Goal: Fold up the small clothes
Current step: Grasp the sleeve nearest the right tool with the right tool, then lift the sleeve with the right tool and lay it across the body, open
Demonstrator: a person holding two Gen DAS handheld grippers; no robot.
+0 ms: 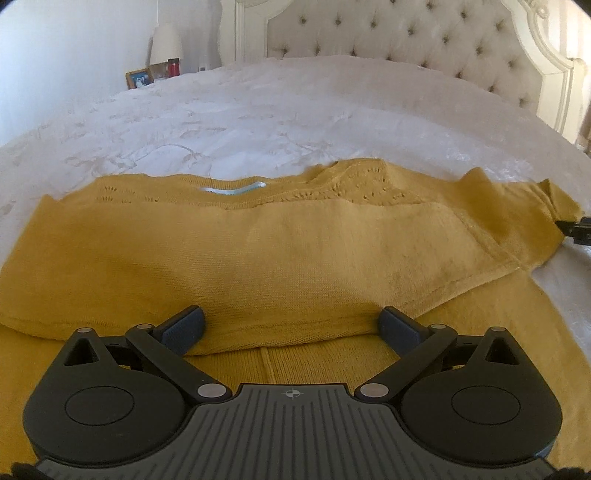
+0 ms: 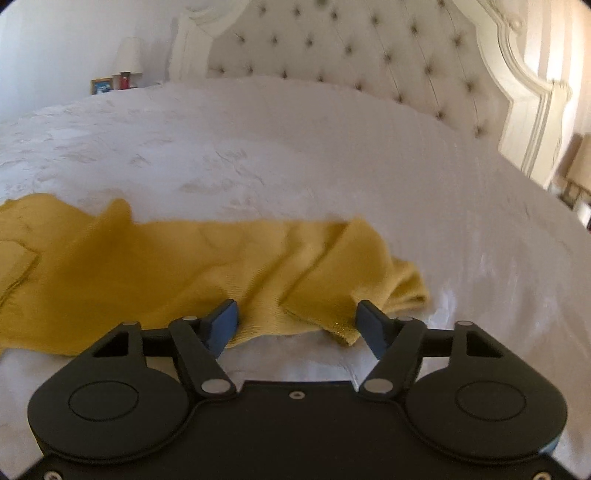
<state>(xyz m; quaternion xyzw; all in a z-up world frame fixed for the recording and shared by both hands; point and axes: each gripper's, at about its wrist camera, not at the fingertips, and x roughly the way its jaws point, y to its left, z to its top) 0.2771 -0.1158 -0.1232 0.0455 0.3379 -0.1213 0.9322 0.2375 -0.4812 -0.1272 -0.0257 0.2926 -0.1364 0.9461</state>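
Observation:
A mustard-yellow knit sweater (image 1: pixel 258 251) lies flat on the white bed. One sleeve is folded across its body. My left gripper (image 1: pixel 291 325) is open, its fingers either side of the folded sleeve's near edge. In the right wrist view the other sleeve (image 2: pixel 229 266) stretches out to the right, its cuff (image 2: pixel 402 284) crumpled. My right gripper (image 2: pixel 297 321) is open, its jaws straddling the sleeve's near edge close to the cuff. The right gripper's tip also shows at the far right of the left wrist view (image 1: pixel 576 232).
The white patterned bedspread (image 2: pixel 295 155) spreads beyond the sweater. A tufted cream headboard (image 1: pixel 406 33) stands at the back. A nightstand with a lamp (image 1: pixel 166 40), a framed photo (image 1: pixel 139 78) and a red cup is at the far left.

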